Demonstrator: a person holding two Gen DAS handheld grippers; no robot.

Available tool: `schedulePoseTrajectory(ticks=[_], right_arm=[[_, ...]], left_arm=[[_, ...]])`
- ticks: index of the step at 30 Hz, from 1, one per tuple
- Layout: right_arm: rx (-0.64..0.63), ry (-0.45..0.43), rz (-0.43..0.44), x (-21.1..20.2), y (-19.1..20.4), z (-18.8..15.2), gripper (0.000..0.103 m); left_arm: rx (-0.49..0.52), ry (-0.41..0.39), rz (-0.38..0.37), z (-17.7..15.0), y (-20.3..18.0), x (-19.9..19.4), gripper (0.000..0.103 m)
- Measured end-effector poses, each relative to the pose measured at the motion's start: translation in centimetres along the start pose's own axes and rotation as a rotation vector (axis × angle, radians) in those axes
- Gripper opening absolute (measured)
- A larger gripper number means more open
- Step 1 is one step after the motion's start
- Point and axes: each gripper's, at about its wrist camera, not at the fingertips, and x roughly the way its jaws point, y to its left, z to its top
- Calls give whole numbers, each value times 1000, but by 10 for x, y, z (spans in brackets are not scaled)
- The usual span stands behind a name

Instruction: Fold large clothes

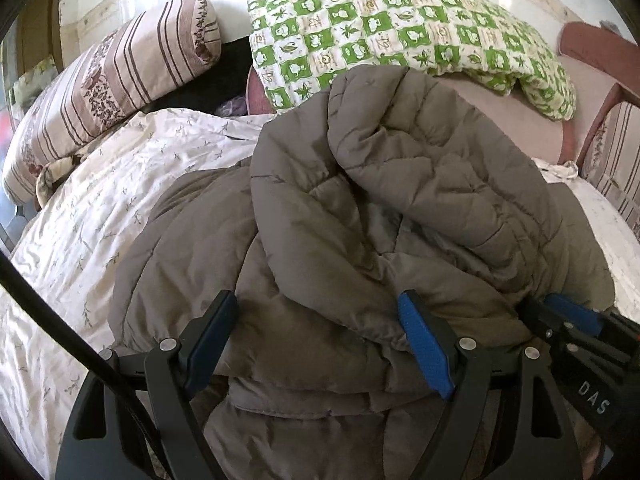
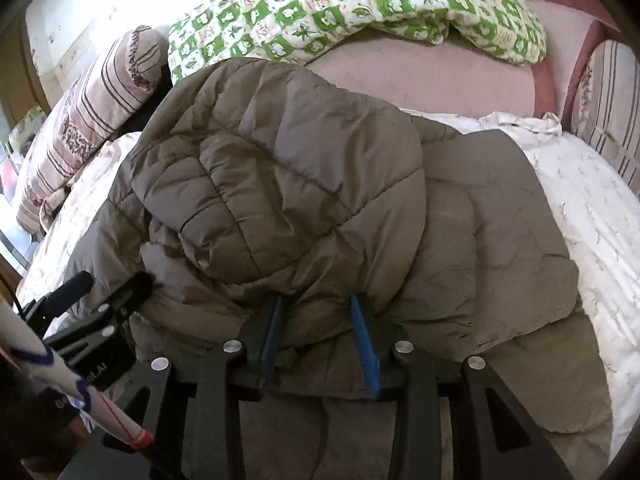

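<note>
A grey-brown quilted puffer jacket (image 1: 380,200) (image 2: 280,184) lies bunched on the bed, its upper part folded over onto the body. My left gripper (image 1: 318,300) stands wide at the jacket's near edge. A thick fold lies between its blue pads (image 1: 424,344), which do not squeeze it. My right gripper (image 2: 316,300) is narrower, and a bulge of the folded part sits loosely between its pads (image 2: 366,344). Both grippers are side by side: the right gripper (image 1: 548,304) shows at the edge of the left wrist view, the left gripper (image 2: 112,284) in the right wrist view.
The jacket rests on a white flowered sheet (image 1: 120,184) (image 2: 580,200). Behind it are a green checked quilt (image 1: 400,28), a striped bolster (image 1: 112,80) and a pink cushion (image 1: 520,120). A black cable (image 1: 60,312) crosses the left. White cloth with blue trim (image 2: 40,360) is near the left gripper.
</note>
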Motion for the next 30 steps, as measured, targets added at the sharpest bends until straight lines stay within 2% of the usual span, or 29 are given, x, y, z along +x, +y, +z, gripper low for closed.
schedulePoseTrajectory(ticks=[8, 12, 16, 22, 24, 30], right_arm=[[6, -7, 13, -7, -1, 0, 42], [22, -88, 30, -29, -4, 9, 42], [44, -151, -2, -42, -15, 15, 45], [107, -72, -16, -19, -35, 16, 45], [96, -42, -33, -10, -35, 16, 45], [41, -28, -81, -2, -27, 11, 49]], left_arm=[[-18, -18, -12, 1, 3, -7, 82], [-20, -36, -13, 2, 3, -10, 82], [-12, -42, -7, 2, 0, -11, 82], [6, -60, -5, 2, -4, -16, 82], [15, -69, -5, 2, -6, -17, 82], [32, -73, -6, 1, -10, -18, 82]])
